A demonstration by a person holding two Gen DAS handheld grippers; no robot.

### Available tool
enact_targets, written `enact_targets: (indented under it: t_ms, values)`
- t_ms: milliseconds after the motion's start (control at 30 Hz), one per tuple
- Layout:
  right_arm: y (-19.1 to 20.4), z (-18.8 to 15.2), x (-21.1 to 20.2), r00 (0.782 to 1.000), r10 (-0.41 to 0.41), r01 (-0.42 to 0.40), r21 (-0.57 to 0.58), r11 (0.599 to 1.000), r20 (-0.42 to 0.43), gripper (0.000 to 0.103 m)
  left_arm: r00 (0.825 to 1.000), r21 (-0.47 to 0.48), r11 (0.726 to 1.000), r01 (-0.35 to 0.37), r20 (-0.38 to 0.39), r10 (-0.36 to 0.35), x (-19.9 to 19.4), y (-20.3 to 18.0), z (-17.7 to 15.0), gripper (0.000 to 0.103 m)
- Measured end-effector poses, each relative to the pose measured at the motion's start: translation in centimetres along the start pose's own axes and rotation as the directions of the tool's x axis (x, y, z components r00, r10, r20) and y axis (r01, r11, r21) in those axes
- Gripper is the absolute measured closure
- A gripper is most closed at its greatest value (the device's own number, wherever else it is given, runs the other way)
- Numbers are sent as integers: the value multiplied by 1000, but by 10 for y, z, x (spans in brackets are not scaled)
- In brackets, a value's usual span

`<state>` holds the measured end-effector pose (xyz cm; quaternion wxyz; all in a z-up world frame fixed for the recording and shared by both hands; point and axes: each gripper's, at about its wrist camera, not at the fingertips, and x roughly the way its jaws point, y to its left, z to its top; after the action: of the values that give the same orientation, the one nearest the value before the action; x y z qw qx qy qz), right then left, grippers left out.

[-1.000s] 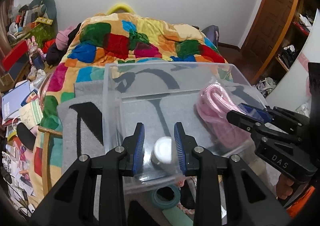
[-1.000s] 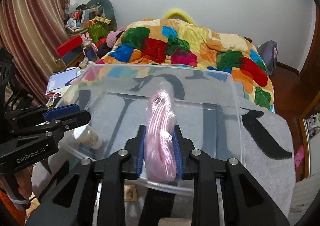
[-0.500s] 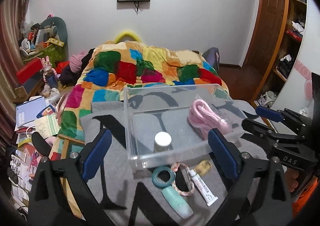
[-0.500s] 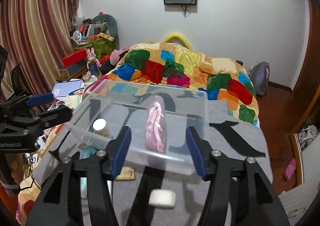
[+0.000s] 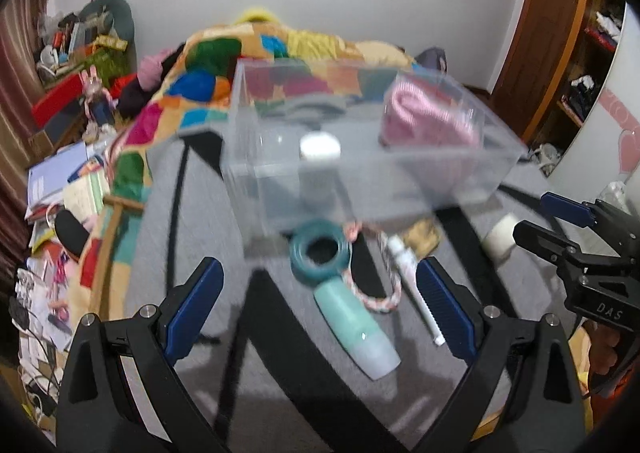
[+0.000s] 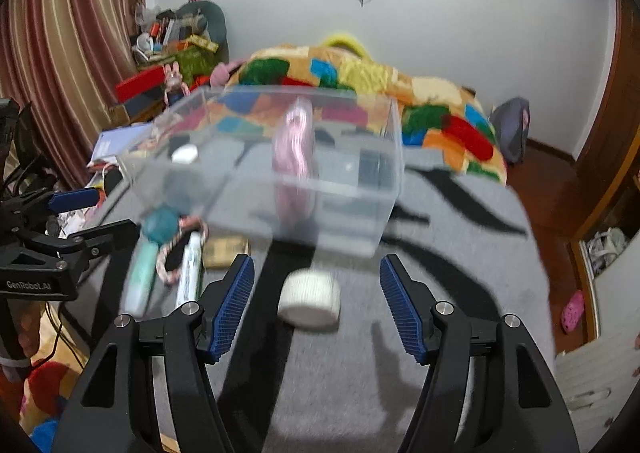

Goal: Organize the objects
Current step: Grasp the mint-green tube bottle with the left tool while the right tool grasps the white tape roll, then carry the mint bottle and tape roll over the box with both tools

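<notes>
**Both tongs empty, lined up on the loose items in front of the bin**

Left tongs [image 5: 318, 309] were spread wide with nothing between the blue pads. Right tongs [image 6: 316, 307] same, wide apart and empty.

The clear rectangular plastic bin [image 5: 400, 189] sat on the grey blanket with black lettering [image 6: 460, 293], which covered the surface I was working over. Inside it: a bundle of pink cord [image 5: 428, 121] at the bin's right end and a small white-capped bottle [image 5: 319, 157] standing upright near the front wall. Those two I counted as sorted.

Still loose on the blanket, just in front of the bin:
- teal ring-shaped tape roll [image 5: 320, 253], touching the bin's front edge
- mint-green tube-shaped bottle [image 5: 356, 329], lying flat, its top end against the ring
- pink-and-white braided loop [image 5: 376, 285], beside the mint bottle
- thin white tube [image 5: 416, 285], lying flat
- small tan packet [image 5: 424, 233], near the bin's base
- white roll of bandage tape [image 6: 310, 299], lying on its side, apart from the rest

My read: the spread on each side was sized for the next pick. The right pair bracketed the white roll; the left pair straddled the teal ring and mint bottle. The frames are blurred, so I couldn't judge fine alignment. Risk I saw: the white roll could trundle off if nudged by one pad first.
</notes>
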<state>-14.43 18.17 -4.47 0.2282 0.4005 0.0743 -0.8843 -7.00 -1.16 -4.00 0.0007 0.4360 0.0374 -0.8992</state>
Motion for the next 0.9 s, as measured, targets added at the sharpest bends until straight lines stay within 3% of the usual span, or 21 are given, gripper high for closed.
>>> enact_targets:
  t_ms: [200,267,400,467,500,567,600,900]
  values:
    - [-7,-11,17,999,6,-5,45,999,-36,41,999,-3,1000,7,-53,-7,15,-4,-23,6]
    - [-8,-12,21,999,4,-2,50,999,-40,43,998,-1,1000,-2,-60,2,18,-3,-28,18]
    - [-7,-13,26,998,26,-23,57,998,-51,60,999,1,1000,-24,-30,24,16,-1,-37,28]
    - [-5,-14,26,998,35,-33,57,998,-46,66,999,-8,999,-31,-15,31,13,2,-39,44]
    - [-3,-14,25,999,24,-22,48,999,-41,66,999,-13,999,-37,-8,37,12,5,-39,49]
    - [1,-16,23,999,19,-18,36,999,-31,67,999,-22,999,-33,-2,33,9,10,-39,72]
    - [2,-17,21,999,22,-21,34,999,-29,67,1000,-27,999,-27,-2,27,8,14,-38,78]
    - [7,-12,-7,999,41,-41,23,999,32,67,999,-29,1000,-12,44,13,-12,20,-35,78]
